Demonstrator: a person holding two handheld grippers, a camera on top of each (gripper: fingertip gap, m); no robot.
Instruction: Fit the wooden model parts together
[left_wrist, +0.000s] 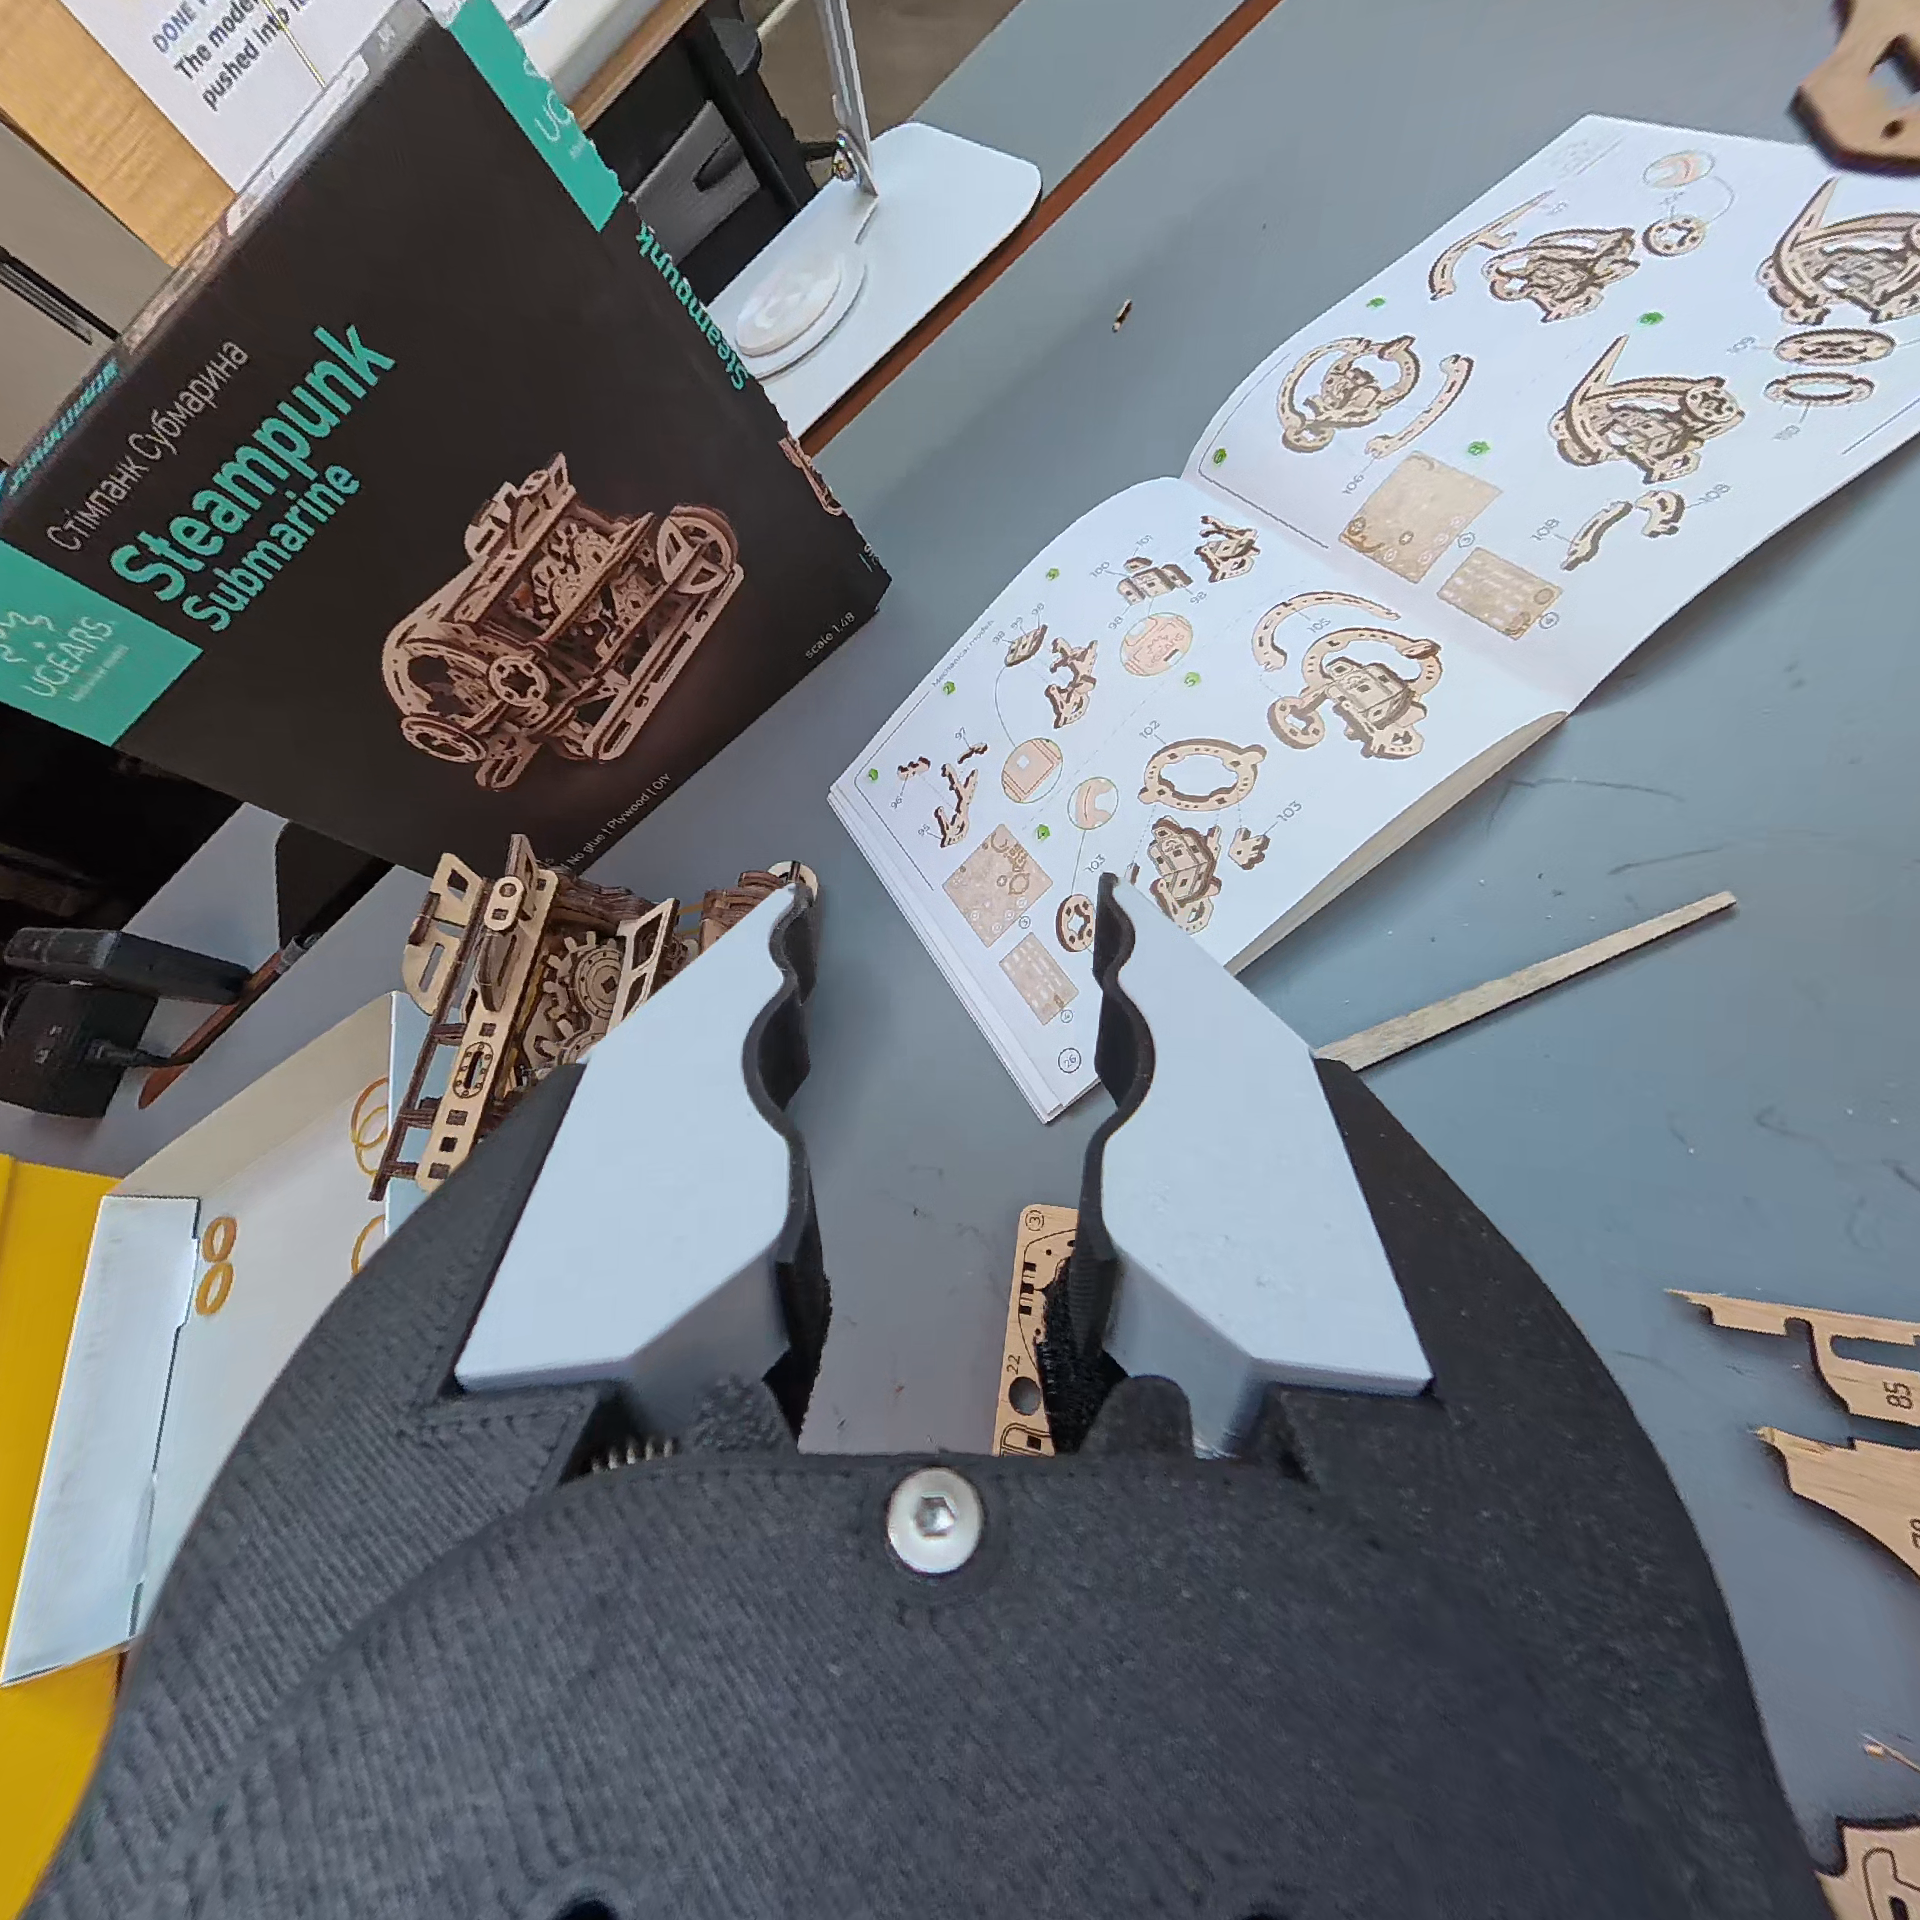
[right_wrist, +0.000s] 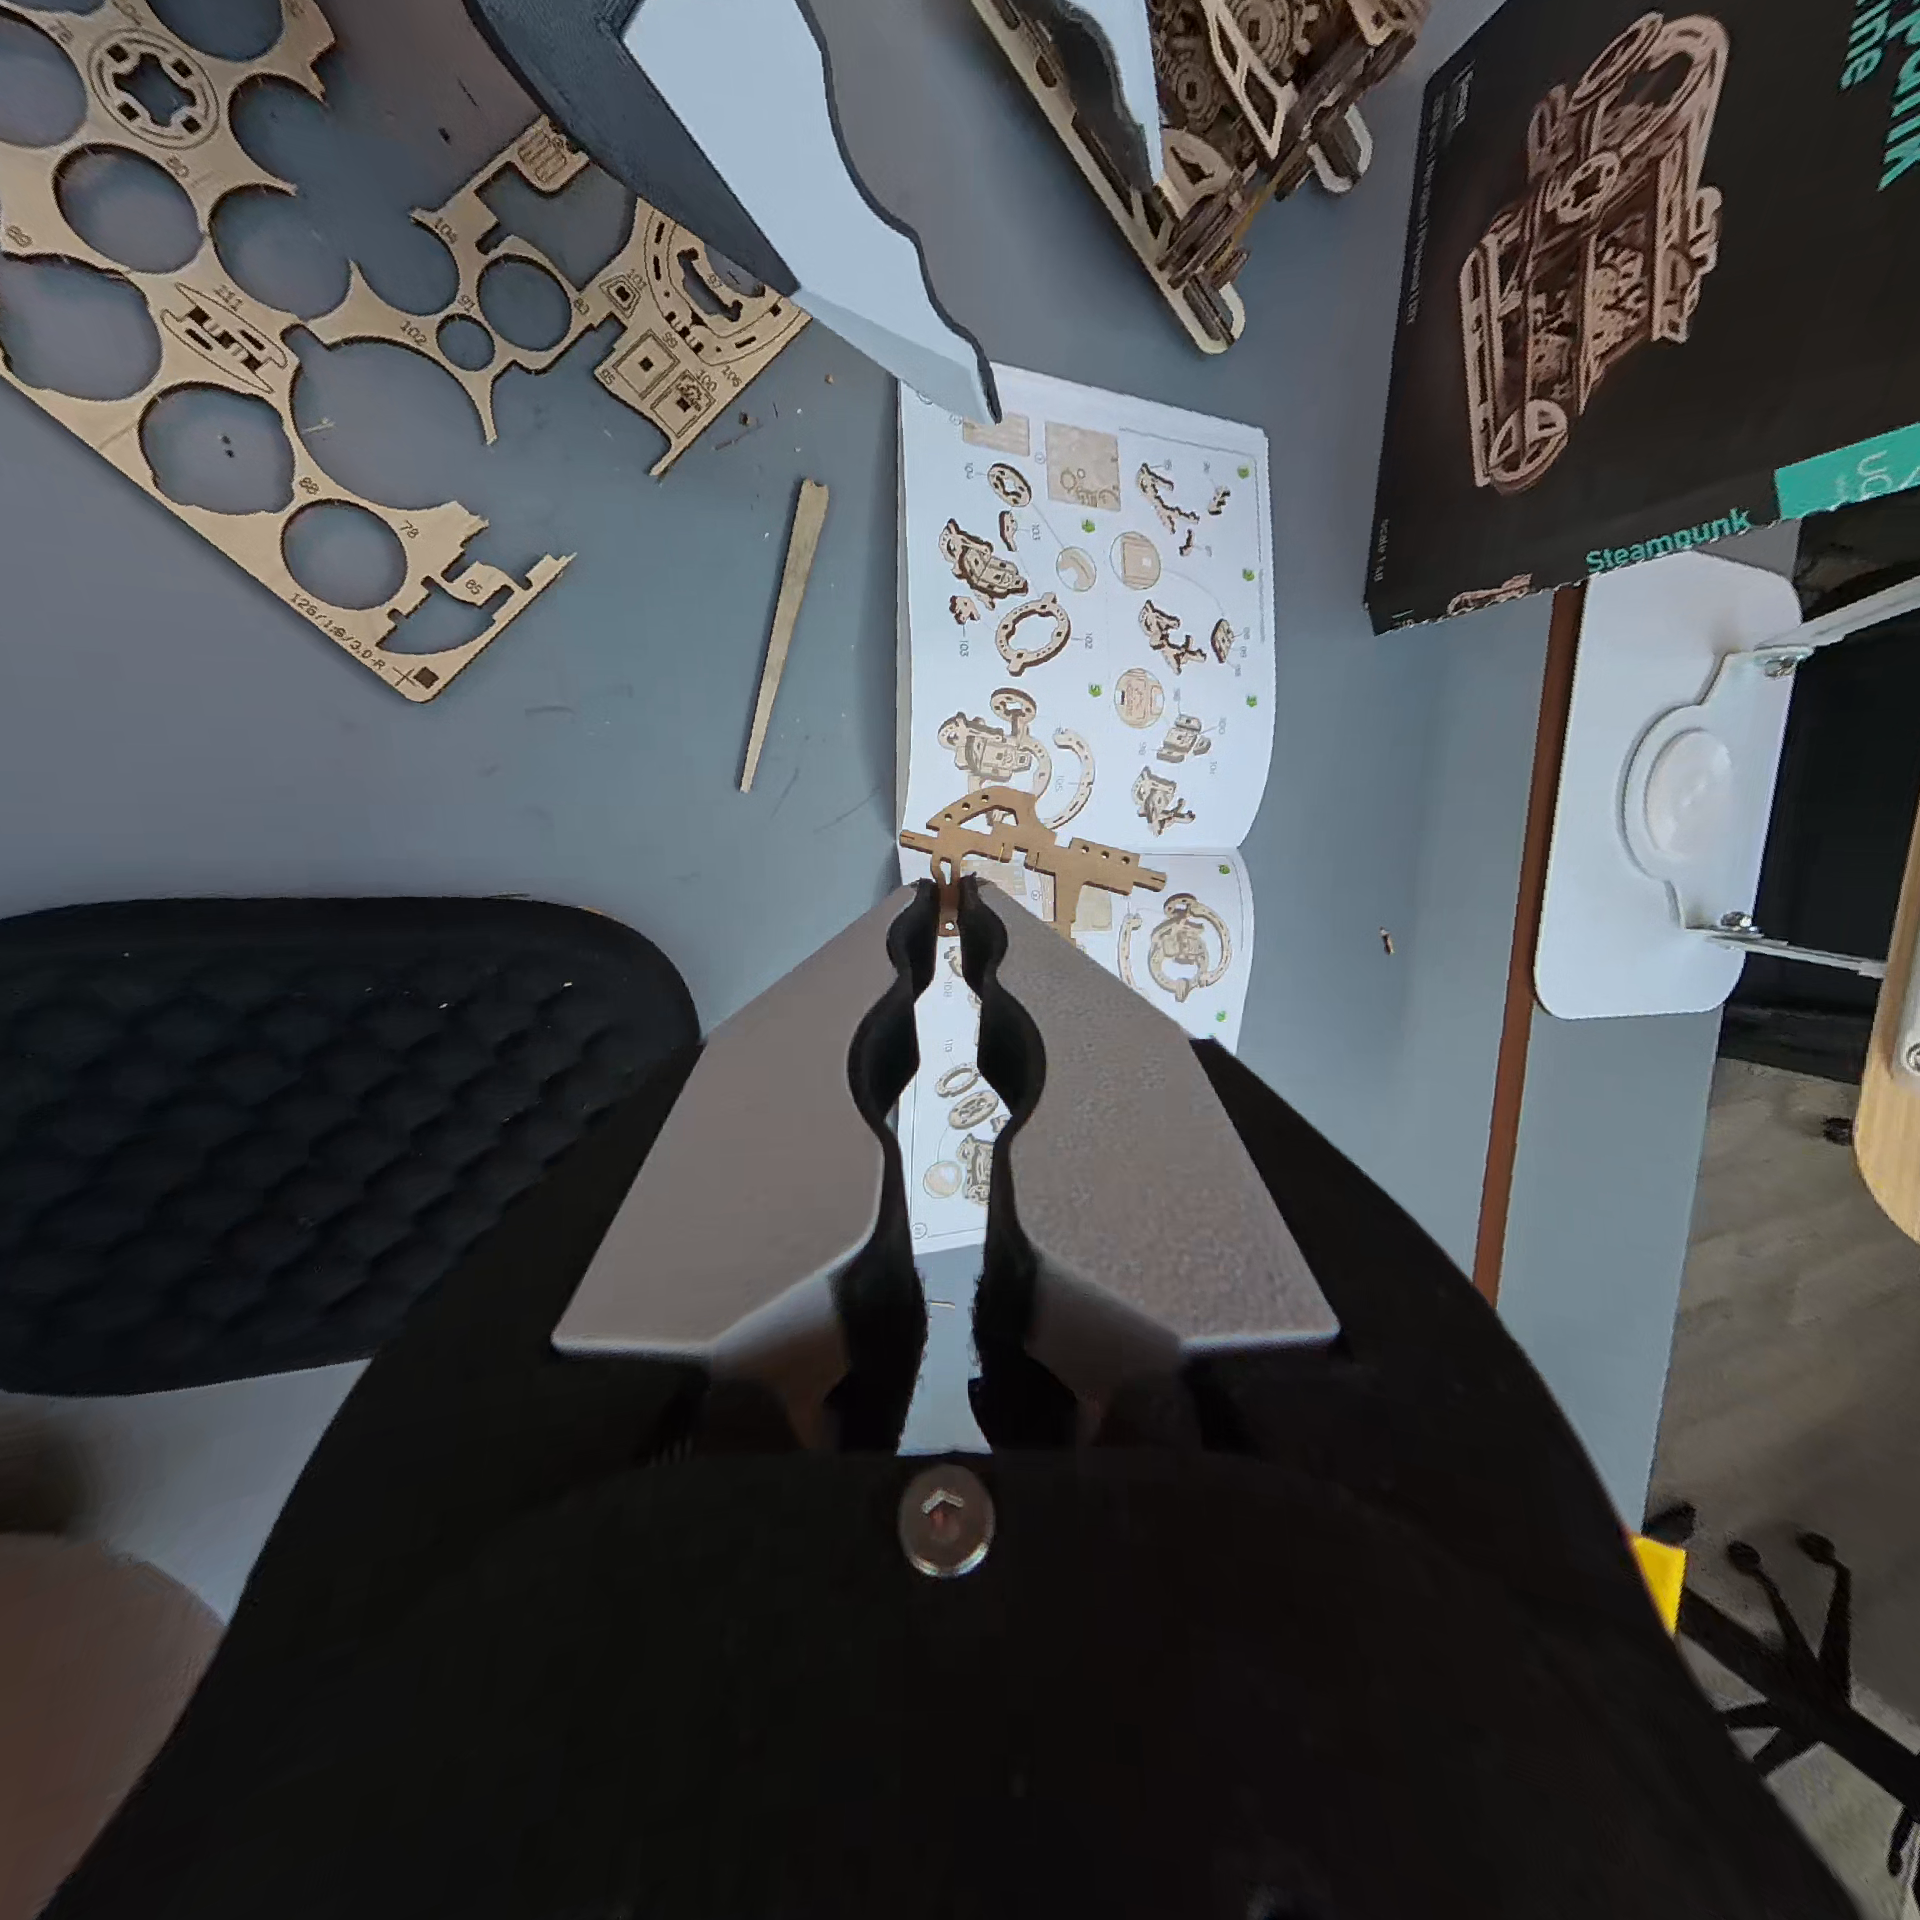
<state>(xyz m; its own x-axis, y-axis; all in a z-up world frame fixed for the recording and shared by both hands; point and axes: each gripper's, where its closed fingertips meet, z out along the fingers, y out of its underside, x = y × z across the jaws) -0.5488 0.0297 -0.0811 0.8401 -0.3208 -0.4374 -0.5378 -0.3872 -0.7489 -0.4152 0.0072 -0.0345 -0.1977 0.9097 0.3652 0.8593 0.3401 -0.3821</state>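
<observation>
Right wrist view shows the right gripper pinching a thin wooden part by one slender tab, which could snap or twist loose; the left gripper hangs wide open, empty.

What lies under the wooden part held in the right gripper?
The open instruction booklet on the grey table lies below the wooden part. The right gripper pinches the part's tab. The part hides some printed diagrams.

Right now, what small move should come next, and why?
Probably carry the wooden part toward the model. The right gripper pinches it by a thin tab above the booklet, and the left gripper is open and empty beside the model.
</observation>
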